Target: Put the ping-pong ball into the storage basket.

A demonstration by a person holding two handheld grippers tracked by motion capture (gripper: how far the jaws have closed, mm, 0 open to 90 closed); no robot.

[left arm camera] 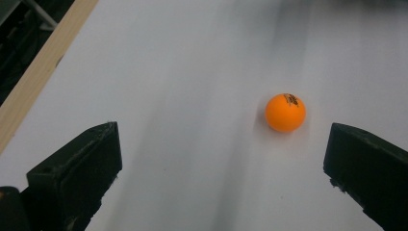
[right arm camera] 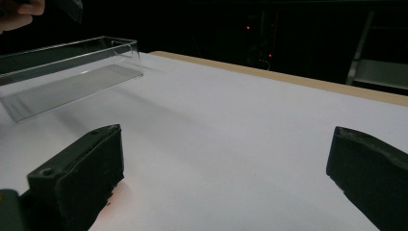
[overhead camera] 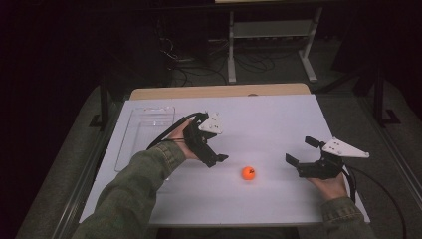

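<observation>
- White table (overhead camera: 259,114) stands in a dark room, with a clear tray (overhead camera: 144,134) at its left.
- Orange ball (overhead camera: 248,173) lies between both grippers, touching neither.
- Left gripper (overhead camera: 219,160): jaws spread, ball just ahead.
- Right gripper (overhead camera: 301,152): jaws spread, seemingly empty.

The ball (overhead camera: 248,173) is bright orange with a small dark printed mark on its top, and it lies on a plain white surface (overhead camera: 259,119) edged along the far side by a pale wood-coloured strip. Both the left tongs (overhead camera: 217,160) and the right tongs (overhead camera: 299,152) are matt black, each carrying a light grey three-cornered plate and a black cable. The tray (overhead camera: 144,134) is clear and colourless, the person's sleeve (overhead camera: 132,194) is olive green, and the room behind is dark.
</observation>
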